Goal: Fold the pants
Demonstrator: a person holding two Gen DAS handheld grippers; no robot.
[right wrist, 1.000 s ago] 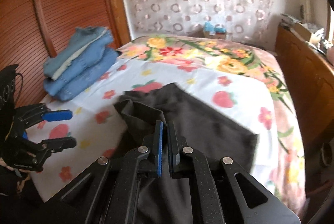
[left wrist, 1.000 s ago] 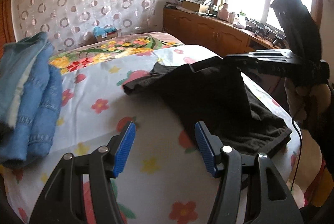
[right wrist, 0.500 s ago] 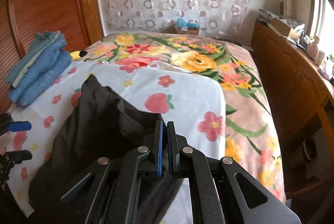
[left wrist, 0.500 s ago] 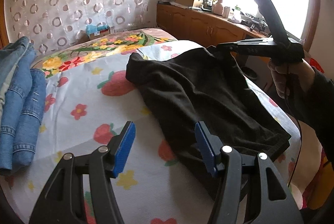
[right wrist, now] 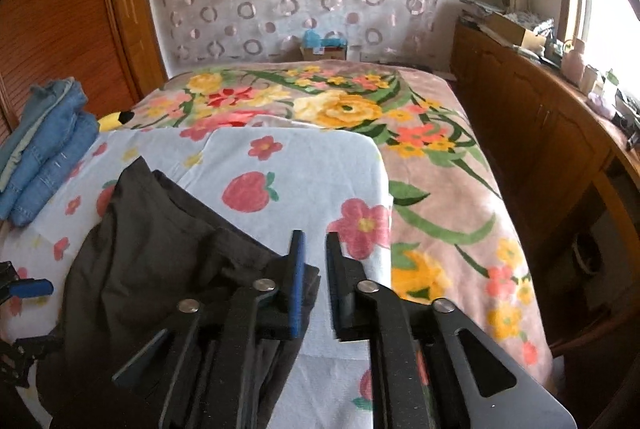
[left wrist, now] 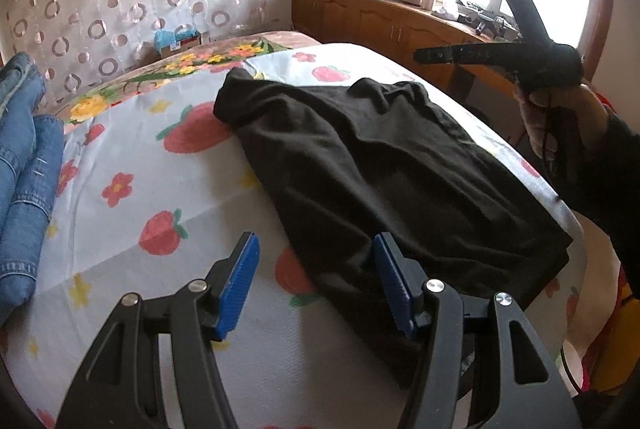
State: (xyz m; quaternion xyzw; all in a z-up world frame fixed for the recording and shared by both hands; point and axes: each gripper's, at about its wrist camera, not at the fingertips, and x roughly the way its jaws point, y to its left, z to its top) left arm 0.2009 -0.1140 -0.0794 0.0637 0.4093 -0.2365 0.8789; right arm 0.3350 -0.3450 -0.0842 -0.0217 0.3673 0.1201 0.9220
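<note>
We see the black pants (left wrist: 384,173) lying spread on the white sheet with strawberries and flowers (left wrist: 168,197), which covers the near part of the bed (right wrist: 448,197). In the left wrist view the pants run from a far corner near the middle of the sheet toward the near right edge of the bed.

The left tool (left wrist: 316,281) is released, with its blue pads wide apart. It hangs over the near edge of the pants: the right pad (left wrist: 390,279) stands above the dark cloth, and the left pad (left wrist: 240,281) stands above the bare sheet. We cannot tell if the pads touch the fabric.

The right tool (right wrist: 314,281) is also released, with a narrow gap between its fingers, and no cloth is between them. In its own view the pants lie just to the left of and under its left finger, while its right finger is over the sheet. In the left wrist view this tool is lifted above the far right side of the pants, apart from them.

A pile of folded blue jeans (right wrist: 44,153) rests on the far left side of the bed, well apart from the pants.
</note>
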